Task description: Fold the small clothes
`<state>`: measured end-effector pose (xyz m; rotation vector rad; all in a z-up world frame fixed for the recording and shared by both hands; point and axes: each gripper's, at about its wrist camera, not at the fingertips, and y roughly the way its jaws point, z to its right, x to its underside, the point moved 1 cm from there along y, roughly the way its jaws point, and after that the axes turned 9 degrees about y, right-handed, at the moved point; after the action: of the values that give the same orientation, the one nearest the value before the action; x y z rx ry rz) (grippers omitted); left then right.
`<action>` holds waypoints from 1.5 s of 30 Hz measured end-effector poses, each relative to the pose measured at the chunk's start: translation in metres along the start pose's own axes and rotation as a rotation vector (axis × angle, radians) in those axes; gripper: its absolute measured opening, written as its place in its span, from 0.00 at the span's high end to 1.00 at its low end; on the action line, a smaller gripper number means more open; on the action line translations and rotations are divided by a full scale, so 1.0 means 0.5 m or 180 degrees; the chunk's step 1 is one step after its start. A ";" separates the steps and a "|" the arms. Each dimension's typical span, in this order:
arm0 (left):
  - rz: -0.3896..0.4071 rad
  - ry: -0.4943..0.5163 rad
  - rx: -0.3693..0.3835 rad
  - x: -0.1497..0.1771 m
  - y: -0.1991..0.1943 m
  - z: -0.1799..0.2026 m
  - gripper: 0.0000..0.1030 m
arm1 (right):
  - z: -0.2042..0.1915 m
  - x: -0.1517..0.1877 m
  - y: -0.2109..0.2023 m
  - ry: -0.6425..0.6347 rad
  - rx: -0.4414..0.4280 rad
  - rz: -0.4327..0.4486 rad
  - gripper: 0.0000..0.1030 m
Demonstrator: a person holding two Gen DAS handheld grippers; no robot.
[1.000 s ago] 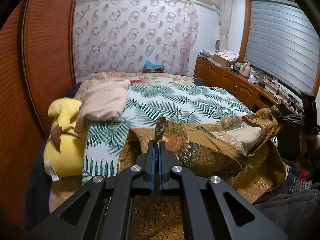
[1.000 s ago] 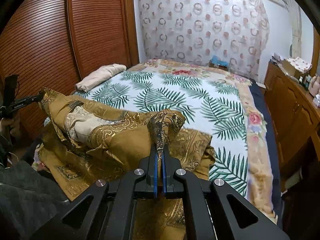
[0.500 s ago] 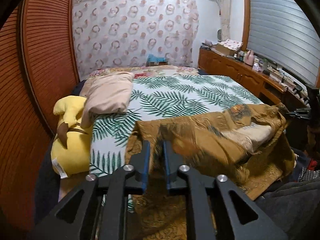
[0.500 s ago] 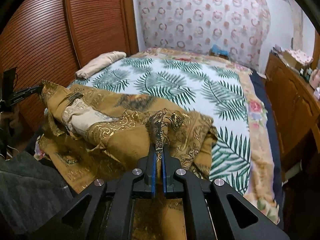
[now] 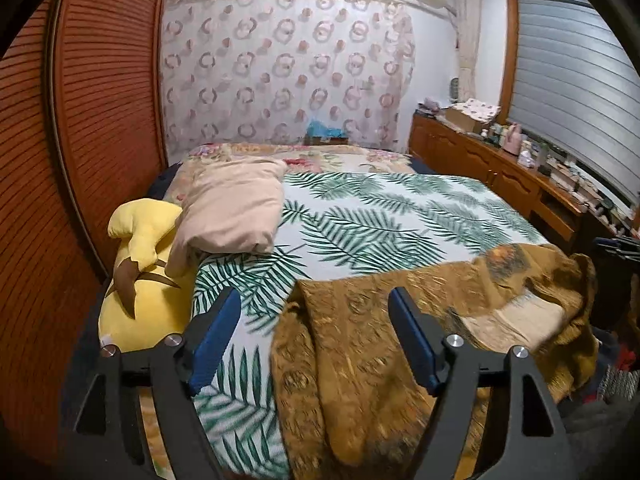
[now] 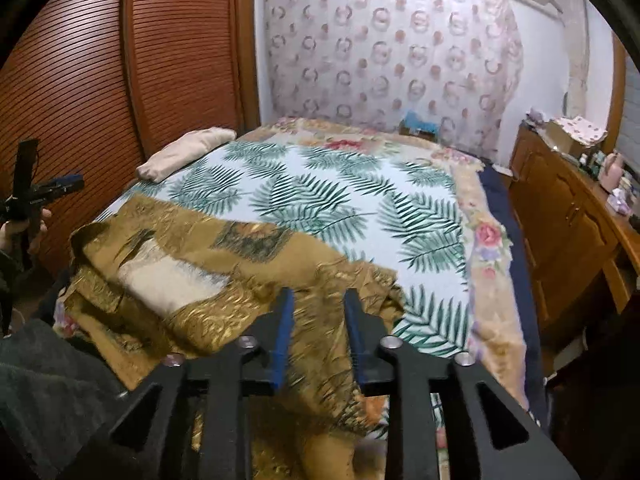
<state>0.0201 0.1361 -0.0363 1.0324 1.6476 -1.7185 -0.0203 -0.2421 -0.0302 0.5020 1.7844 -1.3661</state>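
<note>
Both the left gripper [image 5: 316, 300] and right gripper [image 6: 318, 304] are spread (gripping nothing) above the golden garment [image 5: 380, 320] on the bed [image 5: 380, 208].

Garment [image 5: 380, 340]: brown-gold cloth, sheened woven pattern. Bedspread [image 5: 380, 220]: matt leaf-printed cloth. Wardrobe doors [image 6: 80, 80]: ribbed reddish wood. Left gripper [image 5: 316, 336]: matt black plastic, blue pads [image 5: 218, 338].

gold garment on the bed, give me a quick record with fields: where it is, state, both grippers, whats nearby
garment: gold patterned garment, loosely bunched, pale lining showing
location: near edge of the bed, on the palm-leaf cover
left gripper: open wide, nothing between the fingers
right gripper: open, above the cloth, not gripping
nearby: beige pillow, yellow plush toy at the bed's side
</note>
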 end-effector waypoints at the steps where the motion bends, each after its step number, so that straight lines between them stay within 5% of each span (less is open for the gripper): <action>1: -0.0045 -0.0017 0.0002 -0.005 0.021 -0.004 0.25 | 0.004 -0.002 0.004 0.0013 0.0000 0.0017 0.64; 3: -0.0116 0.0009 -0.0015 -0.011 0.056 -0.007 0.25 | 0.012 -0.005 0.018 0.0055 0.0033 0.0032 0.50; 5: -0.0190 0.0054 -0.0036 -0.014 0.091 -0.009 0.25 | 0.024 -0.011 0.039 0.0105 0.0077 0.0053 0.47; 20: -0.0692 0.0043 0.0062 0.021 0.242 -0.025 0.25 | 0.102 -0.036 0.256 0.0644 0.0062 -0.0430 0.46; 22: -0.0714 0.0060 0.0065 0.025 0.248 -0.023 0.25 | 0.100 -0.042 0.263 0.0660 0.0031 -0.0460 0.53; 26: -0.0770 0.0071 0.0047 0.029 0.255 -0.022 0.25 | 0.104 -0.049 0.263 0.0693 -0.0056 -0.0434 0.89; 31: -0.0773 0.0139 -0.0027 0.028 0.259 -0.016 0.24 | 0.118 -0.042 0.206 0.0825 0.0367 -0.0055 0.94; 35: -0.0771 0.0110 -0.0015 0.029 0.261 -0.018 0.24 | 0.102 -0.033 0.206 0.0678 0.0491 -0.0118 0.93; 37: -0.0767 0.0115 -0.0023 0.030 0.260 -0.018 0.24 | 0.101 -0.037 0.206 0.0651 0.0497 -0.0102 0.82; 41: -0.0774 0.0109 -0.0005 0.030 0.261 -0.020 0.24 | 0.094 -0.042 0.212 0.0631 0.0495 -0.0036 0.38; 45: -0.0775 0.0110 -0.0002 0.030 0.261 -0.017 0.24 | 0.100 -0.038 0.246 0.0582 0.0425 -0.0153 0.35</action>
<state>0.1190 0.1326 -0.1231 0.8952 1.8595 -1.8617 0.0979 -0.2447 -0.0935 0.6784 1.8687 -1.5210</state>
